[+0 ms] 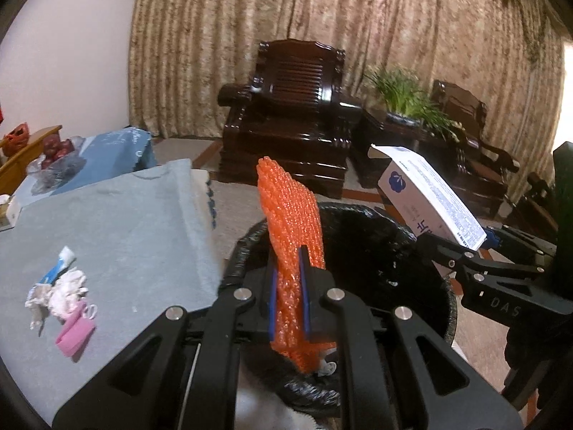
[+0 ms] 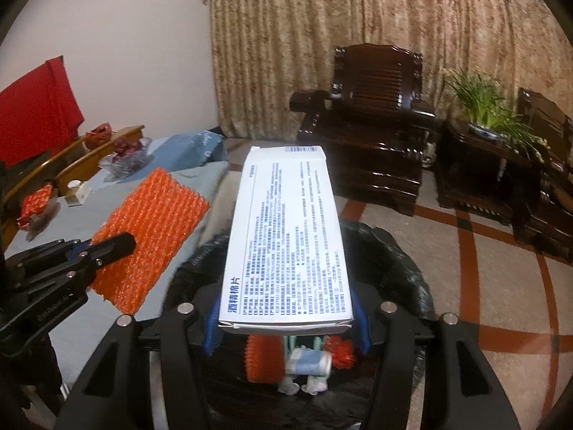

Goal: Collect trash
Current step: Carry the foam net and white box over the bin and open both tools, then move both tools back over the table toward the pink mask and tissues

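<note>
Around me: a worktop (image 1: 118,222) under a grey-blue cloth, a dark armchair (image 1: 286,107) before a beige curtain (image 1: 358,18), and a potted plant (image 1: 404,96) on a dark side table. A heap of scraps (image 1: 62,294) lies on the cloth: crumpled white tissue, a blue-white wrapper and a pink piece.

Both my claws hang over the bin (image 1: 376,251), which has a black bag lining it, and nothing stands between them and its mouth.

My left claw (image 1: 289,286) is clenched on an orange mesh (image 1: 290,215), a knobbly net sheet standing upright between the blue pads. My right claw (image 2: 286,326) grips a white box (image 2: 286,233), long and flat, printed with dense blue text and jutting forward over the bin.

Only the right view shows the trash inside the bin (image 2: 304,362): another orange piece, a blue-white roll, something red. It also shows the mesh broadside; the left view sees it edge-on.
</note>
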{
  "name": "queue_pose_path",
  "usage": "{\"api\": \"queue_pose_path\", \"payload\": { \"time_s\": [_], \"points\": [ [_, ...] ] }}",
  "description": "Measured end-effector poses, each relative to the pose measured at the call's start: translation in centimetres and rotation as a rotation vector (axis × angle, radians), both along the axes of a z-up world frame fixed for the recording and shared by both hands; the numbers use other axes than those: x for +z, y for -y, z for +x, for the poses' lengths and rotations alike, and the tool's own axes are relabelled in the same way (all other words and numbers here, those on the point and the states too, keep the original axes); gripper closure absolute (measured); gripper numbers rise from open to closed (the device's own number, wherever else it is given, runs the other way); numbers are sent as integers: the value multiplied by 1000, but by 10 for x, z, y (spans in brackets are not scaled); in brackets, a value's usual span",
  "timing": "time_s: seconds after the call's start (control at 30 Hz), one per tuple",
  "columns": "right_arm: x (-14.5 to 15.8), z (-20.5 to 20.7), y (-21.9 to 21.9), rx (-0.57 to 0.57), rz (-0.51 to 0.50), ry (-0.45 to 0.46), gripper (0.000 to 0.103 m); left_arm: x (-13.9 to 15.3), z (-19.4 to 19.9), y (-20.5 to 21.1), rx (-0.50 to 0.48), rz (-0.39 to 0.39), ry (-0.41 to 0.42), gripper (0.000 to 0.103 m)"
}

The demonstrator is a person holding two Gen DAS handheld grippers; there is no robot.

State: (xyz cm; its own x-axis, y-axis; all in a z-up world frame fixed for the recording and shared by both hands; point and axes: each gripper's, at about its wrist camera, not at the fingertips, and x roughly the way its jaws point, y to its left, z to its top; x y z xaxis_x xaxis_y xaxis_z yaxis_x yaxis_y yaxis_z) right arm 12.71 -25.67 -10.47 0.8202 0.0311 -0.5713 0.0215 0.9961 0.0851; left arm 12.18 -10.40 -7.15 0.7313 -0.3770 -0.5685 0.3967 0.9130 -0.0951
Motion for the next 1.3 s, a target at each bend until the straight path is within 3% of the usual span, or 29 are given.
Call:
{"api": "queue_pose_path", "payload": {
  "time_s": [0.37,0.4,0.47,0.57,0.67,0.77,0.97,1.3],
  "points": [
    [-28,13,27,-55,-12,-79,47,-26,31,32,-54,15,-72,90],
    [-32,14,29,-57,-14,-88,47,-27,34,32,-59,11,-76,86],
    [-37,14,32,-61,-23,-97,36,-30,37,35,-66,9,-82,62],
    [-41,11,38,-87,-35,-97,18,-31,37,33,-71,4,-80,49],
    [-40,7,39,-101,-40,-90,8,-31,36,26,-53,2,-72,34],
    [-37,6,39,-101,-38,-74,6,-26,33,13,-24,3,-53,23],
    [-29,6,24,-73,-4,-48,6,-12,21,-21,41,13,-21,15],
    [-12,22,-44,81,15,-9,6,3,-3,-109,225,19,9,14]
  ]
}}
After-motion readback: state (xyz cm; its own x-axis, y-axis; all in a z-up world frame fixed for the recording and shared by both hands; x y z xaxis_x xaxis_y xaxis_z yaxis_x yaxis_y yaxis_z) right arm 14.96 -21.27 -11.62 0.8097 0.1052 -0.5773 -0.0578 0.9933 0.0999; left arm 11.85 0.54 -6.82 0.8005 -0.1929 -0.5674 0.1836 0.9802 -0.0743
